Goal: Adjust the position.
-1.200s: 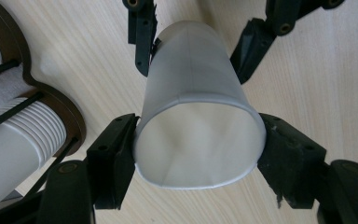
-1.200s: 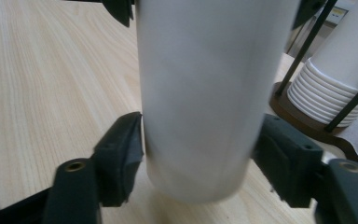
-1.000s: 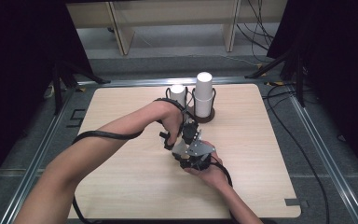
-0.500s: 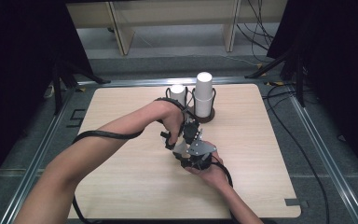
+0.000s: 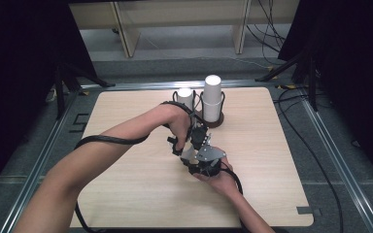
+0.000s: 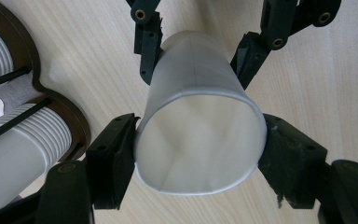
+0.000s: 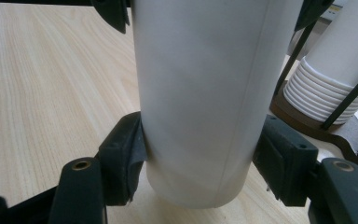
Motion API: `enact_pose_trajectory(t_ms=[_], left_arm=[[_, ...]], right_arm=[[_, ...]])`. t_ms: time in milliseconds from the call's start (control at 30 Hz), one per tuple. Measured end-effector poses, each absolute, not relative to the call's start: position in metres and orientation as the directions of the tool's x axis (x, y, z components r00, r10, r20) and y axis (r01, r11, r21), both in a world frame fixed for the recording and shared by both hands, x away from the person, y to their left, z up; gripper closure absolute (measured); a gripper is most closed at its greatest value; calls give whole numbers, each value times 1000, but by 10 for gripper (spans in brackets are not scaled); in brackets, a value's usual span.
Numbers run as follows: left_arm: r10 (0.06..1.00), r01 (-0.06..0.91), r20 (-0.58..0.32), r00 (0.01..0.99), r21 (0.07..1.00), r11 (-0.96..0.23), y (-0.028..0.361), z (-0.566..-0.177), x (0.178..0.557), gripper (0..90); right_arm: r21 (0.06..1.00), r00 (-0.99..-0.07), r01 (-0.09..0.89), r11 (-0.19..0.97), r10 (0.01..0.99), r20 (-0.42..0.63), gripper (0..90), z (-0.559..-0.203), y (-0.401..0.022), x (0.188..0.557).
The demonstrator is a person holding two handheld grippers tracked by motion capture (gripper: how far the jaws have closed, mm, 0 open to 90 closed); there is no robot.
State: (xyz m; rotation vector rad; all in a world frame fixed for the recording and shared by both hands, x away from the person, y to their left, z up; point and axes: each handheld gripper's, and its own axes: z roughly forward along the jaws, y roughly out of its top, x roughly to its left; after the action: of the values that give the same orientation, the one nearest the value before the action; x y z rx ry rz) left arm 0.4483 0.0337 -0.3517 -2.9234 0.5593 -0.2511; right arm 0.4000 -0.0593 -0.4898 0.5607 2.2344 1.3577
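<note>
Nothing has shifted since the earlier frames except the right gripper [image 7: 200, 163], whose jaws have just been closing on the paper cup [image 7: 205, 93]. Left gripper [image 6: 198, 156] clamps its rim end. Cup holder [image 5: 212, 120] stands just beyond; bare table [image 5: 126, 121] lies on both sides.

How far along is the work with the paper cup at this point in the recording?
Done: one white paper cup is out of the cup holder and off its stacks. In hand: both the left gripper and the right gripper are clamped on that cup above the table, its mouth squashed slightly oval. Left: nothing shows it set down anywhere yet.
</note>
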Motion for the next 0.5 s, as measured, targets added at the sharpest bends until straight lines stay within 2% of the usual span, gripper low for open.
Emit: enact_pose_trajectory(t_ms=[167, 300, 400, 433, 500], left_arm=[[-402, -376, 149, 903, -175, -910, 35, -350, 450, 272], [-383, -370, 171, 908, -99, -924, 39, -347, 451, 199], [-377, -370, 181, 908, -75, -926, 42, -344, 450, 168], [-383, -376, 188, 904, -75, -924, 44, -343, 450, 159], [-380, -376, 208, 901, -61, -925, 46, -341, 450, 151]], right_arm=[[898, -807, 111, 425, 566, -168, 373, -489, -61, 400], [899, -800, 94, 427, 571, -188, 373, -491, -62, 401], [908, -804, 99, 407, 571, -169, 373, -491, -61, 400], [899, -798, 88, 430, 571, -195, 373, -490, -63, 401], [909, -801, 108, 403, 577, -161, 373, -490, -63, 400]])
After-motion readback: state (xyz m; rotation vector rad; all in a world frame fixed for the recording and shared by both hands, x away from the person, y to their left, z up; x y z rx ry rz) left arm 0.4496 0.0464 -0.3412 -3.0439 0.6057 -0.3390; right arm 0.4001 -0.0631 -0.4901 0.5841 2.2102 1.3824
